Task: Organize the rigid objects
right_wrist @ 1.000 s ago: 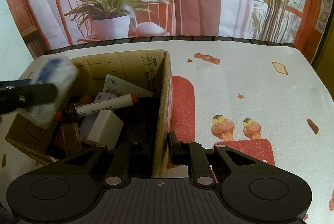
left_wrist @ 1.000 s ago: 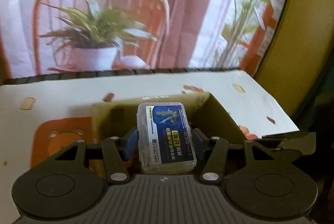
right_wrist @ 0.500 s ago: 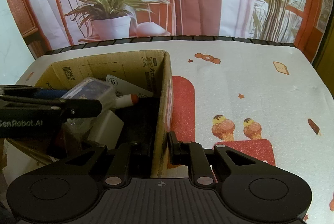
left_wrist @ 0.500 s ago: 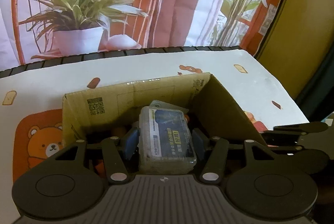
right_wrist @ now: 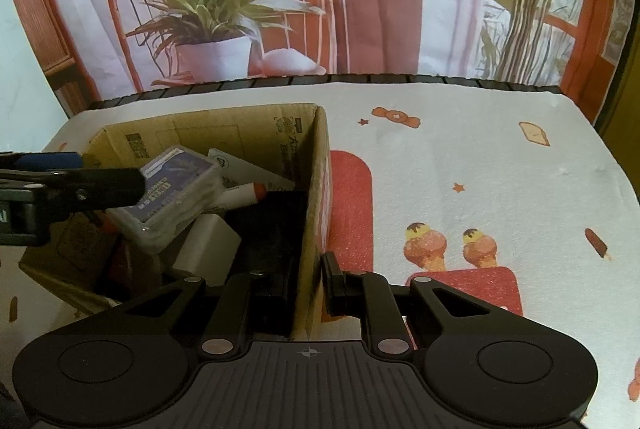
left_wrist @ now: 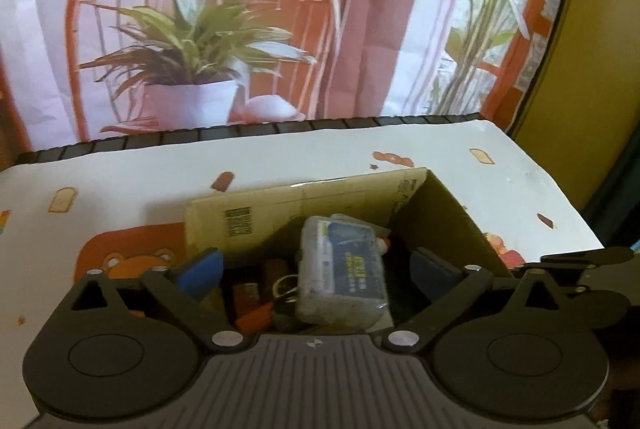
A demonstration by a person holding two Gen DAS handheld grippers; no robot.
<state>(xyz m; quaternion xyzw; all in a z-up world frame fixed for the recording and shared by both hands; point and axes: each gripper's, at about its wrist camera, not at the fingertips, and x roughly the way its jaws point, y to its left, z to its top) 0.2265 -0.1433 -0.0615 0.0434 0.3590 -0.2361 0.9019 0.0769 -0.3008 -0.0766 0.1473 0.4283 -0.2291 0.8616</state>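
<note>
A clear plastic case with a blue label lies tilted on the items inside the open cardboard box. My left gripper is open above the box, its blue pads apart on either side of the case. In the right wrist view the case rests on a white block and a red-capped marker. My right gripper is shut on the box's right wall.
The box holds several small items, some orange and dark. The table wears a white cloth with cartoon prints. A printed backdrop with a chair and plant hangs behind the table's far edge.
My left gripper lowered the case into the box and opened, leaving it lying on the other items. My right gripper stayed clamped on the box wall.
</note>
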